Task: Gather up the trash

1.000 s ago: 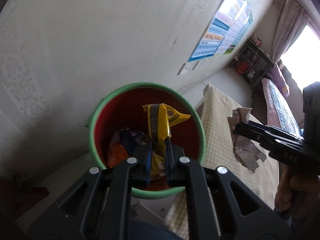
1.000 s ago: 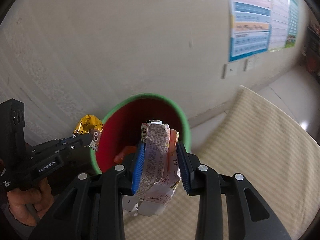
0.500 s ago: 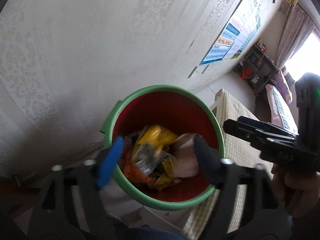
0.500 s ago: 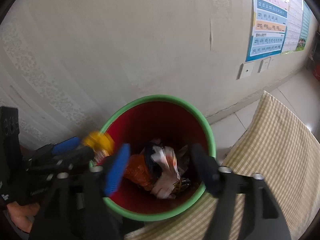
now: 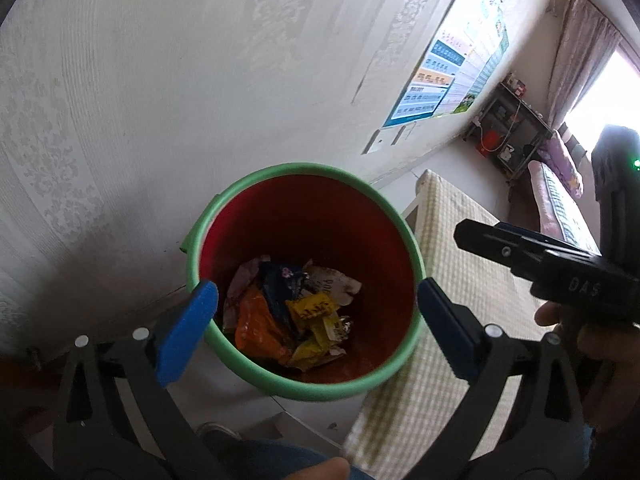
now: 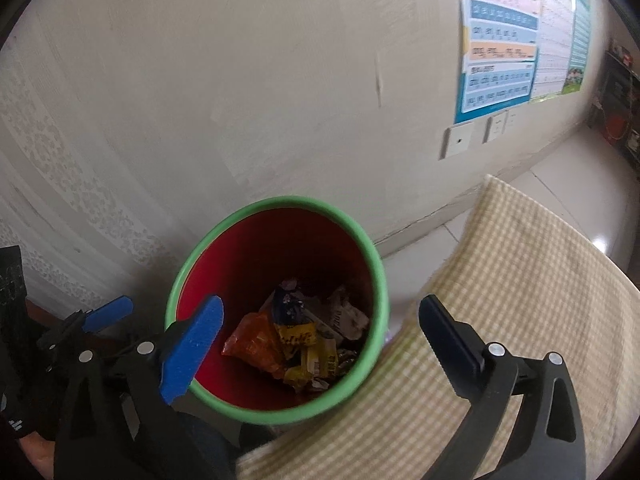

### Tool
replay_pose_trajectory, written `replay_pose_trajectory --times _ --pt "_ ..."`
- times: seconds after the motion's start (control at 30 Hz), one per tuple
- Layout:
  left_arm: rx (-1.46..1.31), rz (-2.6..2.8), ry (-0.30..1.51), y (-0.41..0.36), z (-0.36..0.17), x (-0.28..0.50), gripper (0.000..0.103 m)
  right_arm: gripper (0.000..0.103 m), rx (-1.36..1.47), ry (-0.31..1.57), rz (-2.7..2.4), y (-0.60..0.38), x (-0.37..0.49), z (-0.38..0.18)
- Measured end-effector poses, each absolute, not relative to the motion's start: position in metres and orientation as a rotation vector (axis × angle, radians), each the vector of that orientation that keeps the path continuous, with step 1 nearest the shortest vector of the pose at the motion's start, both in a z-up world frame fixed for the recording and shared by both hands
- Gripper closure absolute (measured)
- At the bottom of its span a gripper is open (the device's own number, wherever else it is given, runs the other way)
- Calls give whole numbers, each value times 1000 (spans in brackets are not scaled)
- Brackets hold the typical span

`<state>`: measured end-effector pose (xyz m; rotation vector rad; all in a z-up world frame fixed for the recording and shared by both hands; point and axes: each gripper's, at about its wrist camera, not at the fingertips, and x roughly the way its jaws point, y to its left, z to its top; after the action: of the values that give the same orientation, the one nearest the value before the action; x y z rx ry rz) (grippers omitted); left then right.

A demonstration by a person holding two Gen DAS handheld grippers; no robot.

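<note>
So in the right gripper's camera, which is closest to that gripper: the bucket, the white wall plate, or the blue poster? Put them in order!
From the right gripper, whose jaws are opening with nothing between them:
1. Bucket, just ahead and below.
2. White wall plate, on the wall beyond, to the right.
3. Blue poster, higher up that wall.

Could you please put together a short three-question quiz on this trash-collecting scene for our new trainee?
1. True or false: the yellow wrapper lies inside the red bin.
2. What colour is the bin's rim?
A. blue
B. green
C. white
3. Fill in: beside the bin lies a checked ____.

Key:
1. True. It lies among the other wrappers at the bottom, next to the orange wrapper. The left gripper and the right gripper hold nothing, and their jaws are opening.
2. B.
3. cloth.
</note>
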<state>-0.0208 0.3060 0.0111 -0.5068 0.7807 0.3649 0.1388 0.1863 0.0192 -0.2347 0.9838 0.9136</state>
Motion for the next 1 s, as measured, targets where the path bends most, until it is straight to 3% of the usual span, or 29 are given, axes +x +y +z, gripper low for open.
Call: replay_pose_trajectory --times 0.5,1.0 --pt "-396 279 778 202 44 -5 6 7 -186 879 742 42 121 59" --pt "-169 162 737 59 35 21 5 7 -144 797 403 -144 86 42"
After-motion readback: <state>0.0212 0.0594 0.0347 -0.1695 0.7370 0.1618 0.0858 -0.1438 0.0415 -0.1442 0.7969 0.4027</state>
